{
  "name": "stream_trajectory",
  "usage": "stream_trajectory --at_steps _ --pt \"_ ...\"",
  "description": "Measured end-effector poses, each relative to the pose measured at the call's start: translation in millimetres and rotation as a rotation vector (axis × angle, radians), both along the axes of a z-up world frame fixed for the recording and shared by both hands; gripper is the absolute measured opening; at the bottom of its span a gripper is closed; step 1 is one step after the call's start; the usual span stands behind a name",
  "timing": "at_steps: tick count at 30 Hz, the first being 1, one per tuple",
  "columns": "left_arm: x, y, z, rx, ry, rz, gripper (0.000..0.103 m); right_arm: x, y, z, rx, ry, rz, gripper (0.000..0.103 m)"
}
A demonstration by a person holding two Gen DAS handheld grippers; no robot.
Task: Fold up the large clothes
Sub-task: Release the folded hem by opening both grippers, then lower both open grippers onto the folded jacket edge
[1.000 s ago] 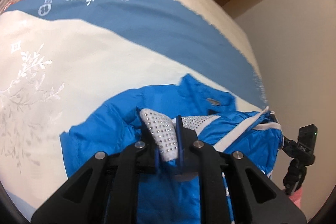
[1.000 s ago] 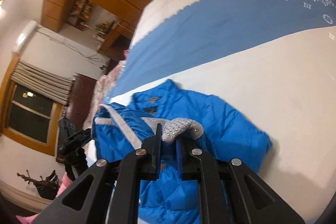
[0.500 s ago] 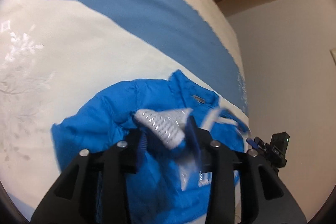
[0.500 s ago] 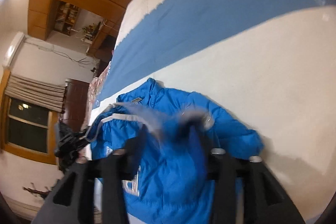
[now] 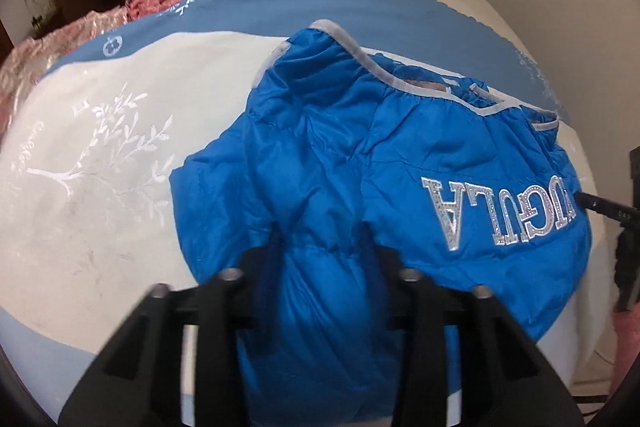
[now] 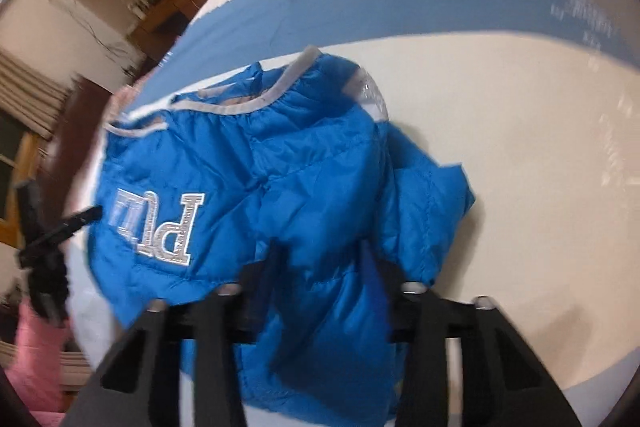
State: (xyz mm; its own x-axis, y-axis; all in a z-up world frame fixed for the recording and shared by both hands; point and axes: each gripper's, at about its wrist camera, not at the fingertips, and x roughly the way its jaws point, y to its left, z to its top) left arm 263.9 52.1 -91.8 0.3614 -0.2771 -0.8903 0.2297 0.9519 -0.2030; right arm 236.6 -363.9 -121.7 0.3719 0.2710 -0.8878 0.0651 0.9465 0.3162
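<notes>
My left gripper point(image 5: 320, 247) hangs over the near part of the blue puffer jacket point(image 5: 360, 163), its fingers spread wide with blue padded fabric showing between them and nothing clamped. My right gripper point(image 6: 320, 259) is the same: fingers wide apart, jacket fabric bulging between them, no grip on it that I can see.

The blue puffer jacket point(image 6: 280, 167) lies on the bed, on a white and blue bedspread point(image 5: 100, 115). In the left wrist view it fills the middle and runs out toward 3 o'clock, with grey trim point(image 5: 360, 51) along its far edge near 12 o'clock and silver studded lettering point(image 5: 500, 211) upside down at about 3 o'clock. In the right wrist view the lettering point(image 6: 160, 227) sits at about 9 o'clock, and one sleeve point(image 6: 432, 195) reaches toward 3 o'clock.

A pink patterned cloth point(image 5: 60, 35) lies on the bed at 10 o'clock in the left view.
</notes>
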Motion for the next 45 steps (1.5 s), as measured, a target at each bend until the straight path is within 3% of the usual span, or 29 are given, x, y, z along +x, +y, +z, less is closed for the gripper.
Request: stream_trajectory --at_steps 1,3,8,10,15,19,24,26,28,33,36,39,43,45 --pt "2.1 -0.4 5.2 -0.02 -0.01 0.009 0.012 2.0 -0.6 6.3 0.003 -0.011 -0.006 0.011" --pt "5.6 -0.9 16.1 -0.058 -0.03 0.029 0.008 6.1 -7.3 21.4 0.013 -0.047 -0.03 0.007" --pt "29.4 -6.4 41.2 -0.104 -0.106 0.083 0.007 21.3 -26.9 39.3 0.046 -0.084 -0.118 0.004" --pt "40.8 -10.5 33.8 -0.069 -0.102 0.091 0.007 27.2 -29.2 36.6 0.023 -0.076 -0.128 0.004" --pt "61.4 -15.4 -23.2 0.009 0.008 0.103 0.014 46.8 -30.1 -10.1 -0.021 0.04 -0.169 0.003" --pt "54.8 -9.0 -27.5 -0.001 0.014 0.108 0.018 45.2 -31.2 -38.7 0.048 0.071 -0.192 0.004" --pt "58.5 9.9 -5.4 -0.032 0.03 0.156 0.028 35.0 -34.1 -19.0 0.036 0.042 -0.213 0.01" --pt "51.0 16.9 15.6 -0.003 -0.018 0.191 0.033 22.9 -37.2 -3.6 0.027 0.006 -0.234 0.011" --pt "40.0 16.3 35.2 0.05 -0.088 0.208 0.031 7.2 -31.4 15.5 0.021 -0.031 -0.233 0.012" --pt "6.6 -31.0 60.3 -0.002 -0.146 0.103 0.031 -11.0 17.1 39.8 0.006 -0.107 -0.153 0.012" --pt "-11.7 -72.0 47.6 -0.03 -0.139 0.019 0.032 -9.0 55.6 37.7 0.035 -0.143 -0.108 0.012" --pt "-26.6 -99.6 26.8 0.016 -0.164 -0.021 0.033 -6.6 85.7 27.1 -0.025 -0.171 -0.093 0.012" --pt "-25.1 -100.6 -20.5 0.018 -0.117 -0.029 0.033 -5.0 103.5 -7.5 -0.075 -0.163 -0.1 0.014" --pt "-30.3 -99.5 -34.1 0.021 -0.16 -0.06 0.033 -10.1 106.1 -26.3 -0.09 -0.193 -0.091 0.014"
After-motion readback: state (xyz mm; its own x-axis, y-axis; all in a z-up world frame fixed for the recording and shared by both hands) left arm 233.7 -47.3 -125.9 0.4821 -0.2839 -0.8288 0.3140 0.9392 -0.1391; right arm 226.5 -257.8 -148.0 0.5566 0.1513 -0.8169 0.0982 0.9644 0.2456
